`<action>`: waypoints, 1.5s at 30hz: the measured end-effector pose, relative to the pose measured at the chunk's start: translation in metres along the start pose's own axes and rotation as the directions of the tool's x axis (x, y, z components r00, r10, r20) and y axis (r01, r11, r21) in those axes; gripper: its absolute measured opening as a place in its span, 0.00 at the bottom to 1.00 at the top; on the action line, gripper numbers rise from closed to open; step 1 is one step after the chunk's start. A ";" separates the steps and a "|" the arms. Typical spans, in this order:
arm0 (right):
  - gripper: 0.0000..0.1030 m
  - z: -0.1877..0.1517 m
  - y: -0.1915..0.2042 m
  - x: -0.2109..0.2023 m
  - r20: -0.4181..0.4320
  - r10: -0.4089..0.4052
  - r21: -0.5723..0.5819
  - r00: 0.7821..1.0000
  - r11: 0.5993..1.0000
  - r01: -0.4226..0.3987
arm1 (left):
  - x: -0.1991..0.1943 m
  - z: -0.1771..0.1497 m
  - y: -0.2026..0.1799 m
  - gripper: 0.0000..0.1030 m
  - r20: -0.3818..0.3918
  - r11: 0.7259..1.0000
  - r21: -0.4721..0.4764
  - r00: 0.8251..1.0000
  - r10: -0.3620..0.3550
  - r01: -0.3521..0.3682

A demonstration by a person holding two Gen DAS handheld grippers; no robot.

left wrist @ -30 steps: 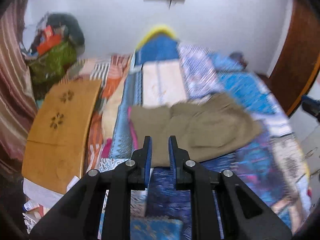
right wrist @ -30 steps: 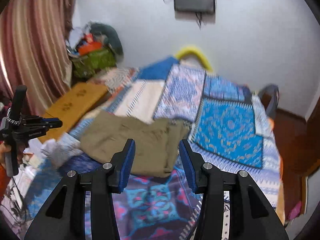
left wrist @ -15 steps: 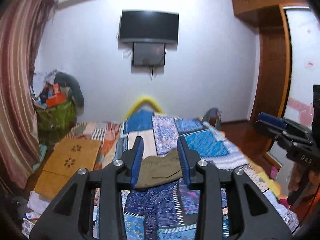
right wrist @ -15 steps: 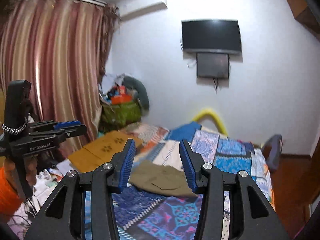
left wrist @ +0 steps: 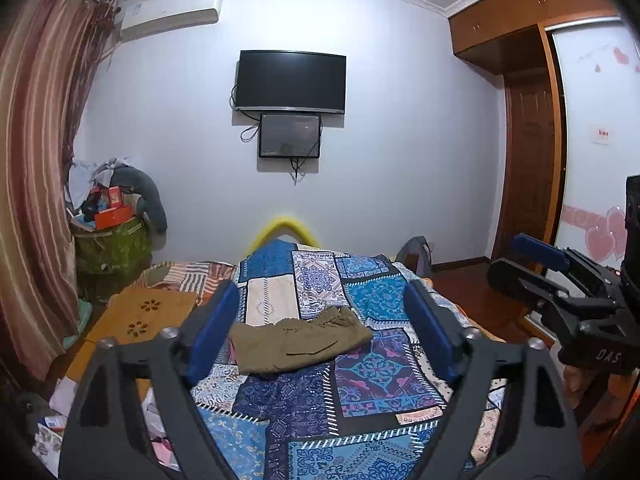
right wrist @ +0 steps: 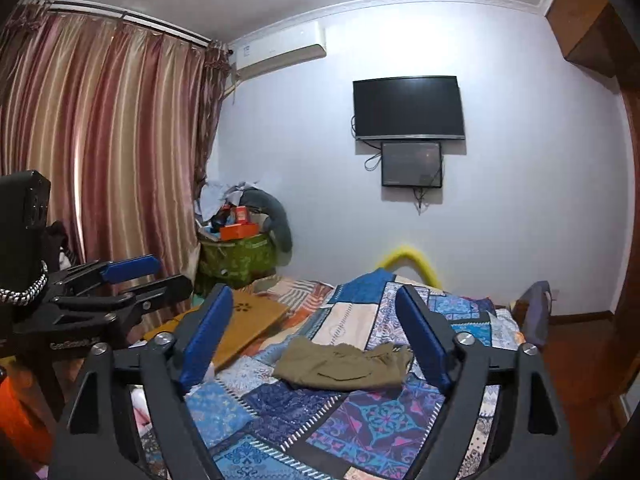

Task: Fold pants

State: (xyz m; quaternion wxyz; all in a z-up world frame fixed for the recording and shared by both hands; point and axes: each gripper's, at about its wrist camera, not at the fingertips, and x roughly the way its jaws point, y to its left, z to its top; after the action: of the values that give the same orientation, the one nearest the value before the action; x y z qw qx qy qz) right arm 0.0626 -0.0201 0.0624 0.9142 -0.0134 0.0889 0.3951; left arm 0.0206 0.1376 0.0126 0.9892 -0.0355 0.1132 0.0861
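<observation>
The olive pants [left wrist: 300, 340] lie folded into a compact bundle on the patchwork quilt [left wrist: 360, 380], well ahead of both grippers. In the right wrist view the pants [right wrist: 344, 368] rest near the quilt's [right wrist: 360, 412] middle. My left gripper [left wrist: 319, 288] hangs above the bed's near end. Its jaws are opening wide and hold nothing. My right gripper [right wrist: 314, 290] does the same, with its jaws opening and nothing between them. Each gripper shows at the edge of the other's view: the right gripper [left wrist: 505, 257] and the left gripper [right wrist: 175, 273], side by side.
A wooden board [left wrist: 148, 316] lies left of the quilt. A green basket [left wrist: 112, 248] piled with clutter stands in the far left corner by the striped curtain [right wrist: 100, 160]. A TV [left wrist: 290, 82] hangs on the far wall. A wooden wardrobe [left wrist: 528, 160] stands on the right.
Both grippers have drawn back and up from the pants and tilted toward level, so the far wall fills the views. Both pairs of jaws have spread much wider.
</observation>
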 end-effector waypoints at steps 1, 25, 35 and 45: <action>0.83 0.000 0.000 0.000 -0.002 -0.008 -0.003 1.000 1.000 0.008 | -0.001 0.000 0.001 0.87 0.004 1.000 -0.002 1.000 0.004 -0.004; 1.00 -0.010 0.000 -0.009 -0.019 -0.039 0.006 0.999 0.999 0.039 | 0.000 -0.008 0.001 0.99 0.019 1.000 -0.008 1.000 0.019 -0.019; 1.00 -0.011 -0.004 -0.010 -0.033 -0.038 0.019 0.999 0.999 0.039 | 0.003 -0.010 0.001 0.99 0.010 1.000 0.001 1.000 0.021 -0.021; 1.00 -0.009 -0.004 -0.009 -0.039 -0.038 0.023 0.999 0.999 0.039 | 0.006 -0.011 0.001 0.99 -0.002 1.000 0.000 1.000 0.012 -0.012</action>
State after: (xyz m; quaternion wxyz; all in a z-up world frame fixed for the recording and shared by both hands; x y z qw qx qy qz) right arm 0.0580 -0.0307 0.0549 0.9200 -0.0119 0.1109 0.3758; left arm 0.0238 0.1387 0.0000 0.9886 -0.0350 0.1143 0.0918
